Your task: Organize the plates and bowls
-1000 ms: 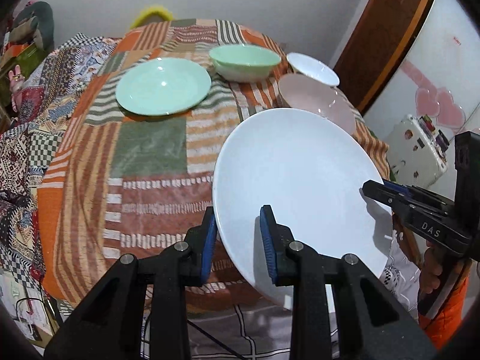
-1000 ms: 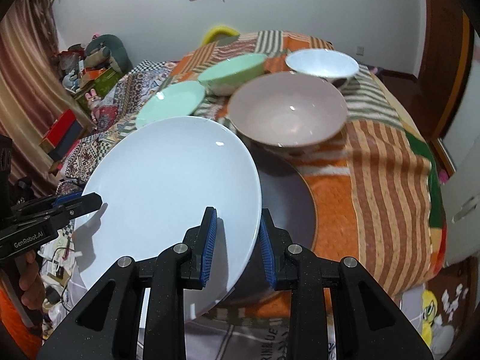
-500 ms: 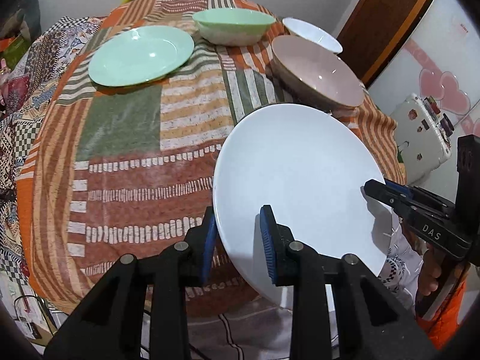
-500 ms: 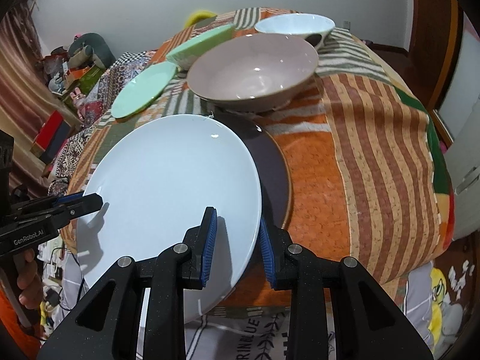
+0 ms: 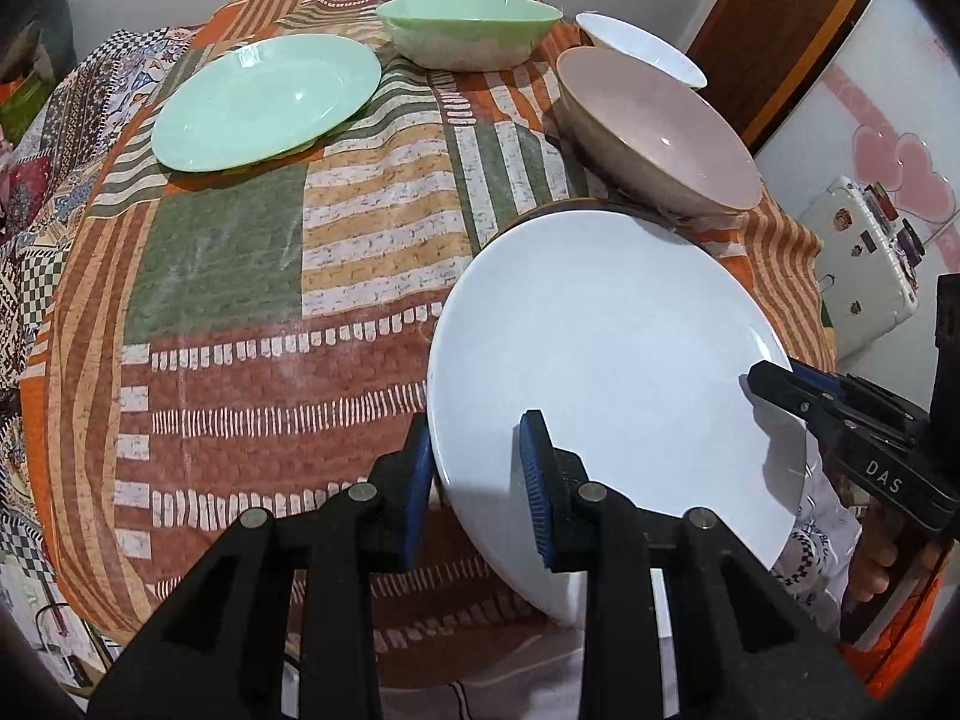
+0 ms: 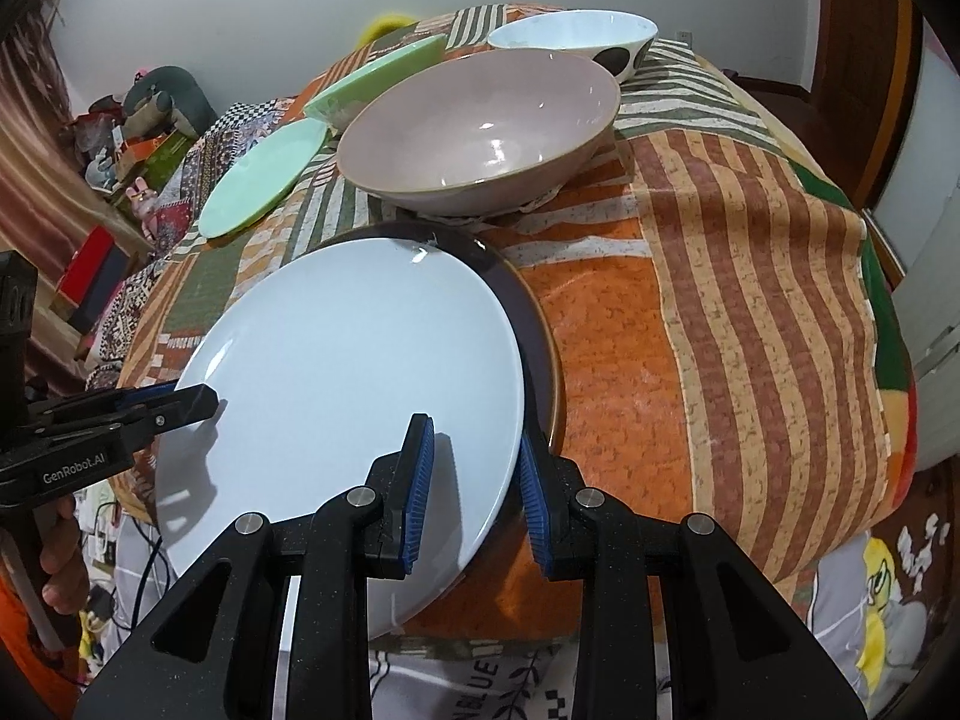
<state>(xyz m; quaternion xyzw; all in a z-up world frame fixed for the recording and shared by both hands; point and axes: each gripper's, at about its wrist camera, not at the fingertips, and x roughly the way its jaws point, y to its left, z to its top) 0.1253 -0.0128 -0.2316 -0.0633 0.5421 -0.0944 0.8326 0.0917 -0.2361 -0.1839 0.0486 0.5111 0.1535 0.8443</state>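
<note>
Both grippers are clamping the white plate point(image 5: 606, 354) by its rim: the left gripper point(image 5: 477, 480) at its seven o'clock edge, the right gripper point(image 6: 474, 480) at the opposite side. The plate is hanging tilted over a dark plate point(image 6: 534, 348) on the patchwork cloth point(image 5: 240, 312), the pink bowl point(image 6: 480, 126) sitting at twelve o'clock

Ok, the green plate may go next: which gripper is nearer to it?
Left. The left gripper clamps the edge of the white plate facing the green plate; the right gripper clamps the opposite edge.

Both wrist cams close, angled down, sharing white plate point(image 5: 606, 348) & table point(image 5: 240, 360)
</note>
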